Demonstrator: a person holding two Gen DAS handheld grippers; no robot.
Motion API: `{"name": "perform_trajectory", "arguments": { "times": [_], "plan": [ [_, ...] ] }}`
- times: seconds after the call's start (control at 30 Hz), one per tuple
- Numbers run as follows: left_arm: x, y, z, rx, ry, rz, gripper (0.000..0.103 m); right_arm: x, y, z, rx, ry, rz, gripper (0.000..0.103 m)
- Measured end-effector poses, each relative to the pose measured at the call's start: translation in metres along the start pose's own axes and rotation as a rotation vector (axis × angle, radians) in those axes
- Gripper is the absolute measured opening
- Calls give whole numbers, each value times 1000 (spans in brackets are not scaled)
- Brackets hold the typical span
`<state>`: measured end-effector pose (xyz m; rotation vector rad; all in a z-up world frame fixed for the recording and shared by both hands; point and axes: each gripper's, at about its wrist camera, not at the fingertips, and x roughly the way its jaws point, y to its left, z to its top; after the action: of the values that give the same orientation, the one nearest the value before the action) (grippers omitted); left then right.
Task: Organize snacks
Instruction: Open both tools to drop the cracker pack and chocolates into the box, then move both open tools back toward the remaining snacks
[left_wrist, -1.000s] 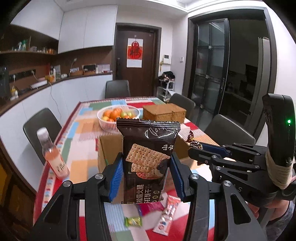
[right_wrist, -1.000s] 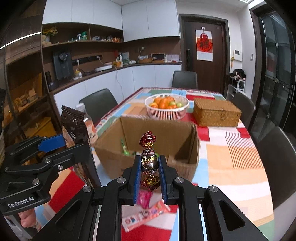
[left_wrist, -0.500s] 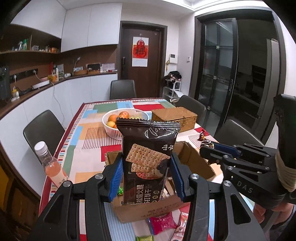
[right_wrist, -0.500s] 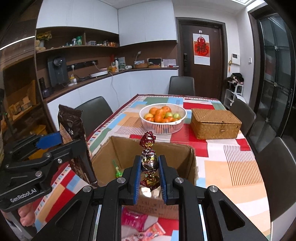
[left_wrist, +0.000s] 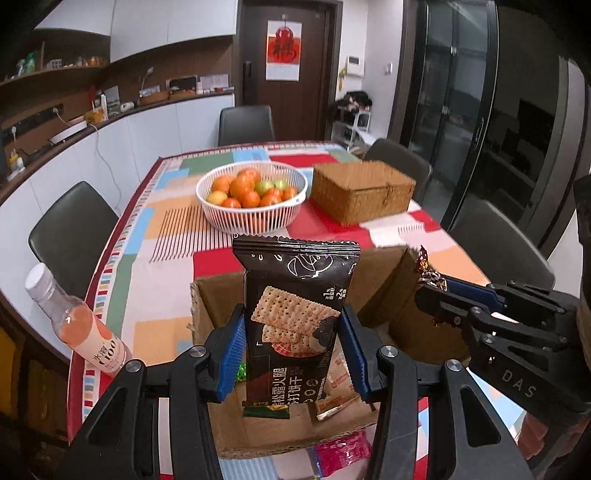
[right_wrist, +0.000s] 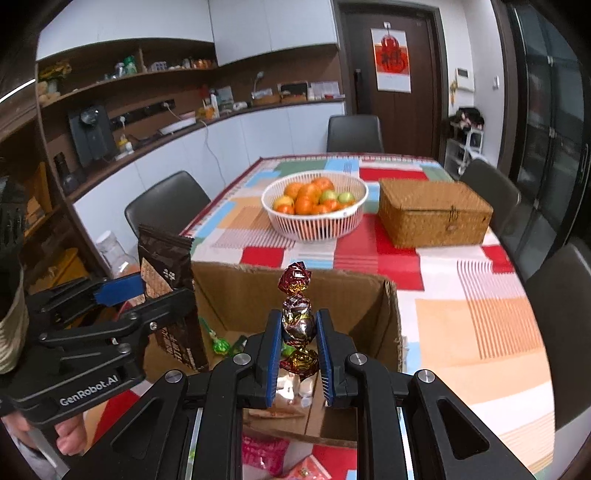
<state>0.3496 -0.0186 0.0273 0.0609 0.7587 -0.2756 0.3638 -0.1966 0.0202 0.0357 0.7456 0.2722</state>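
My left gripper (left_wrist: 293, 354) is shut on a dark brown cracker packet (left_wrist: 295, 314), held upright over the open cardboard box (left_wrist: 207, 314). My right gripper (right_wrist: 297, 356) is shut on a foil-wrapped candy string (right_wrist: 297, 325), also over the box (right_wrist: 384, 314). The box holds a green candy (right_wrist: 220, 346) and some wrapped snacks (left_wrist: 338, 380). The left gripper with the packet (right_wrist: 166, 280) shows at the left in the right wrist view. The right gripper shows at the right in the left wrist view (left_wrist: 439, 291).
A white basket of oranges (left_wrist: 253, 199) and a wicker box (left_wrist: 362, 192) stand farther back on the patchwork tablecloth (right_wrist: 461, 317). A pink drink bottle (left_wrist: 79, 328) stands at the left table edge. A pink snack packet (left_wrist: 341, 454) lies in front of the box. Chairs surround the table.
Both grippers have moved forward with their snacks, from in front of the cardboard box to above its opening. The loose packets on the table have dropped to the bottom edge of both views.
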Motion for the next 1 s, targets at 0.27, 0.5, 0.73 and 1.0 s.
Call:
{"name": "perform_trajectory", "arguments": {
  "times": [0.27,0.5,0.73,1.0],
  "plan": [
    [16,-7,-6,28,58,27,52,18,-9,-5,38,44,-4,20],
    [-8,-8,-10,25,8,34,63,6,-5,-7,28,17,-30,43],
    [-43,-5,-26,14,-39,17,64,-19,9,-16,-4,-27,-28,43],
    [-73,-1,-56,12,-68,23,67,-39,31,-41,-55,-43,-6,43]
  ]
}}
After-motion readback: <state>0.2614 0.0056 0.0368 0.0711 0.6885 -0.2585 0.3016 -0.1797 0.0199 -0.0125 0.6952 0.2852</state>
